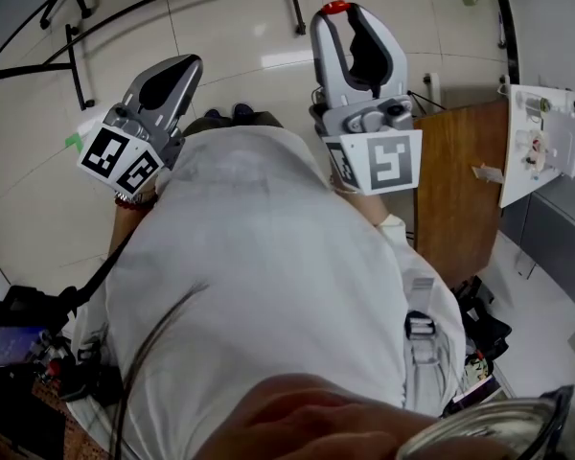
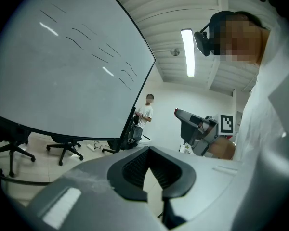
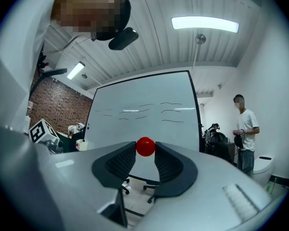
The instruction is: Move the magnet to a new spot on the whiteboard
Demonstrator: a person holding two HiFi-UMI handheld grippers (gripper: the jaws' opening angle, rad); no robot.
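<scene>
Jaws of the right gripper (image 3: pixel 145 152) pinched the small round red magnet (image 3: pixel 145 146) at their tips, well apart from the large white whiteboard (image 3: pixel 149 107). Left gripper (image 2: pixel 148 150) jaws were pressed together, empty. The grip likely needed holding firm until the magnet sat flat on the board.

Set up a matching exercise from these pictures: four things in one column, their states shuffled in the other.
1. magnet
2. left gripper
3. whiteboard
4. ceiling lamp

A. shut, nothing in it
B. lit
C. clamped in the right gripper
D. bears short dark strokes

Pairs: 1-C, 2-A, 3-D, 4-B
</scene>
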